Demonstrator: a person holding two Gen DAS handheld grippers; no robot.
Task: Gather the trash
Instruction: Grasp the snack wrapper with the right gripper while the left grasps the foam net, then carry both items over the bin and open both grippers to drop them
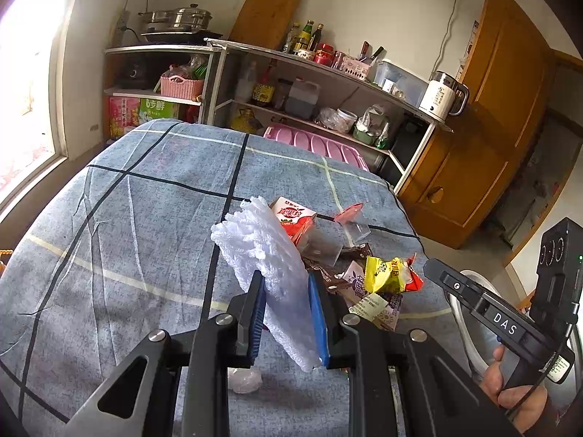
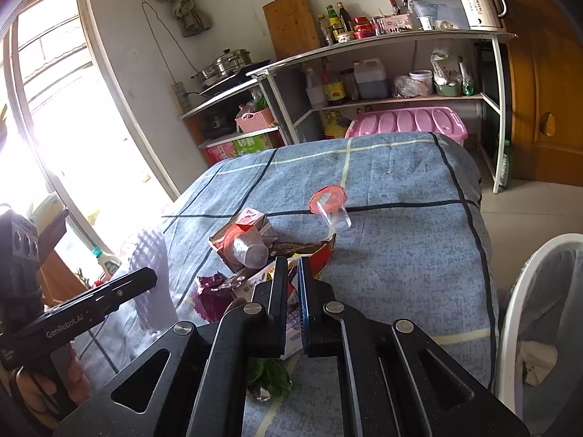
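The left hand-held gripper (image 1: 288,313) clamps white foam (image 1: 262,255), the right hand-held gripper (image 2: 289,276) hangs nearly closed, empty, above wrappers (image 2: 255,276); next, probably, foam into the bin (image 2: 517,313) at its right.

I count one white foam net sleeve (image 1: 267,273) and two clear plastic cups with red-orange rims, one lying alone (image 2: 329,207) and one in the pile (image 2: 246,249). There is one red-and-white juice carton (image 1: 294,216), one yellow snack wrapper (image 1: 386,273), one crumpled purple wrapper (image 2: 211,296) and one green foil wrapper (image 2: 269,380). One white-rimmed lined bin (image 2: 510,313) stands beside the blue checked worktop (image 2: 393,255).
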